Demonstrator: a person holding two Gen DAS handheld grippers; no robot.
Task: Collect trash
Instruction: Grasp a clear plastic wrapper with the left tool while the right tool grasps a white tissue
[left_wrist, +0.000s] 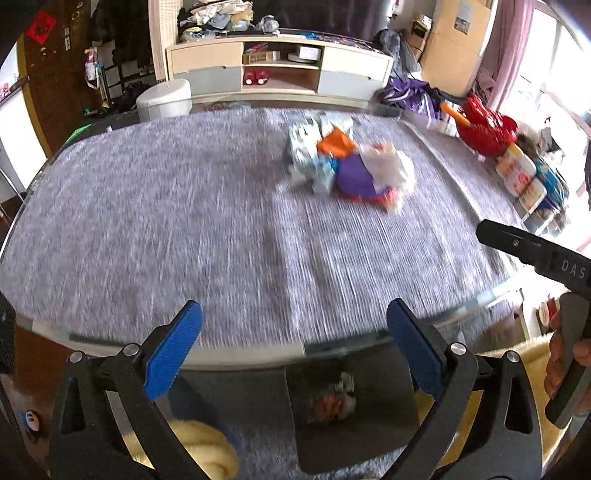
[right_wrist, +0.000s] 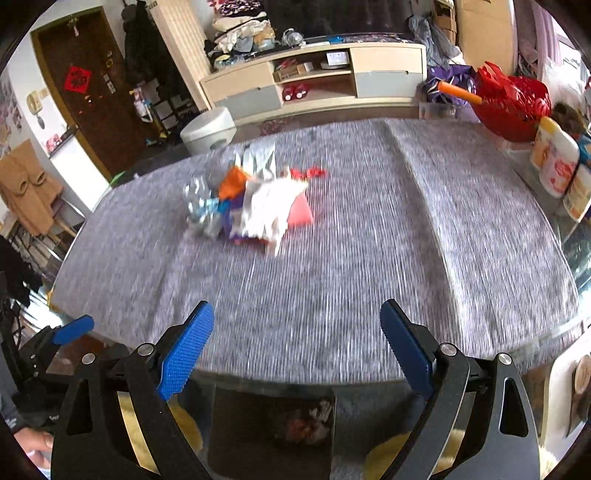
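A pile of trash (left_wrist: 347, 162) lies on the grey-clothed table (left_wrist: 166, 206): crumpled silver foil, orange, purple, red and white wrappers. It also shows in the right wrist view (right_wrist: 255, 199). My left gripper (left_wrist: 293, 321) is open and empty, over the table's near edge, well short of the pile. My right gripper (right_wrist: 295, 325) is open and empty, also at the near edge. The right gripper's body (left_wrist: 535, 254) shows at the right of the left wrist view; the left gripper's blue finger (right_wrist: 74, 328) shows at the left of the right wrist view.
A red basket (right_wrist: 517, 107) and several bottles (right_wrist: 554, 158) stand at the table's right side. A TV cabinet (left_wrist: 277, 70) and a white round bin (left_wrist: 164, 99) are beyond the table. A dark bin holding trash (right_wrist: 273, 428) sits below the near edge.
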